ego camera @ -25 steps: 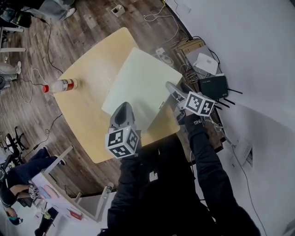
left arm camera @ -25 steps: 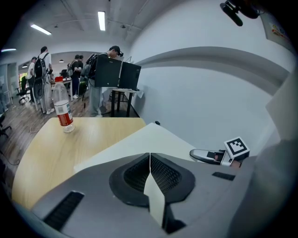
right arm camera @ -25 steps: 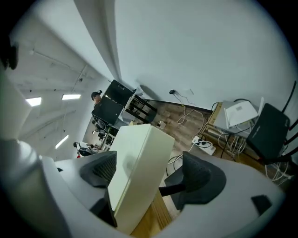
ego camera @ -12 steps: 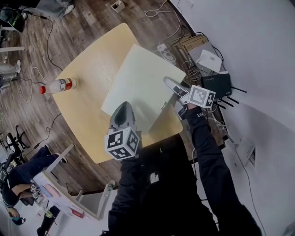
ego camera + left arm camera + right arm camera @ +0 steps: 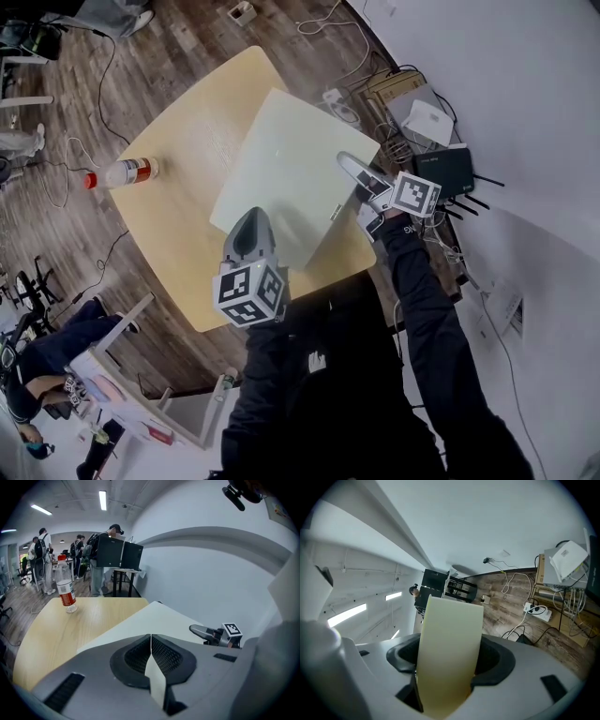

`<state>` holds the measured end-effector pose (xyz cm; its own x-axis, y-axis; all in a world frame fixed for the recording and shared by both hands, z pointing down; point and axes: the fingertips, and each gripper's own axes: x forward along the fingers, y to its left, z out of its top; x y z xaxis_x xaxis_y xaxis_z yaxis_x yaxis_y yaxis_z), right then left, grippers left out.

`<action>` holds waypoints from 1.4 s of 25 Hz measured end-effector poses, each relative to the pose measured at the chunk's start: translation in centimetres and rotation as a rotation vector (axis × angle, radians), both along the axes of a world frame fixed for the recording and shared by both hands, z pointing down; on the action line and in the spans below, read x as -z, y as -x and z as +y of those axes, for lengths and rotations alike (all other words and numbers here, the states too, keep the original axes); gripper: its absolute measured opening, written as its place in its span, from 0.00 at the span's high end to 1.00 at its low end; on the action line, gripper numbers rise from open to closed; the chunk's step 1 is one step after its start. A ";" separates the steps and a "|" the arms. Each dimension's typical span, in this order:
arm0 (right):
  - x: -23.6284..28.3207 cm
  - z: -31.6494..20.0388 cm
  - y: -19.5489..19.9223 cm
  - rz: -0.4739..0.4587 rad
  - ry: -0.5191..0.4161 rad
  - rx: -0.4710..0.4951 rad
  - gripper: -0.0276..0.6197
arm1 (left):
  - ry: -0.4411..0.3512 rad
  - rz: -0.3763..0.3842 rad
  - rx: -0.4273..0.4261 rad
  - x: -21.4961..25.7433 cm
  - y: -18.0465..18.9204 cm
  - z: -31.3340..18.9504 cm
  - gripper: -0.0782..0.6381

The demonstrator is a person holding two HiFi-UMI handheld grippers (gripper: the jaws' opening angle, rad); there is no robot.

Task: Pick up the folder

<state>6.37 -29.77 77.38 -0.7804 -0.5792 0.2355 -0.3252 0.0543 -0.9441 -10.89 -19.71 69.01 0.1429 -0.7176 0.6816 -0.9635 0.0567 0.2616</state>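
Two grip points on one big thin sheet: folder (image 5: 291, 169) lying on the table (image 5: 178, 244), right corner hanging past the tabletop edge, near edge toward the person. Looks light, smooth and floppy across that span. Likely to sag or buckle if lifted from a single corner, so best taken at two edges well apart and raised with both ends level. Slick face plus thin edge: calls for a firm pinch set well in from the rim, not a fingertip nip. Left gripper (image 5: 251, 220) angled down onto the near edge, jaws clamped together with a strip of folder pinched between the pads. Right gripper (image 5: 352, 167) close to level, rolled onto its side, reaching in at the overhanging right edge. Jaws there apart and closing, folder edge sitting between them, pads apparently not pressing yet. Right forearm stretched out beside the table's right edge, left one tucked close in front of the body. Bottle (image 5: 122, 173) upright at the table's far-left side, well apart from the folder, no obstacle to the lift.
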 end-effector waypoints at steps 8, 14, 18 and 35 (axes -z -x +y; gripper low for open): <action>6.3 -0.1 0.3 0.087 -0.134 -0.002 0.50 | -0.052 0.009 0.013 3.0 0.6 0.0 0.84; 13.6 0.9 2.4 0.227 -0.307 0.071 0.52 | -0.107 0.023 0.047 6.9 2.0 0.5 0.84; 18.3 2.0 4.1 0.346 -0.436 0.116 0.52 | -0.154 0.021 0.076 9.7 3.5 1.3 0.84; 36.0 7.9 10.0 0.754 -0.773 0.126 0.52 | -0.353 0.034 0.099 23.0 7.5 3.3 0.84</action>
<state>-3.65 -21.89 41.41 -0.6518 -0.7028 0.2851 -0.7575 0.6214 -0.2001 -18.35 -16.40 46.03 0.0795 -0.9191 0.3860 -0.9483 0.0496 0.3135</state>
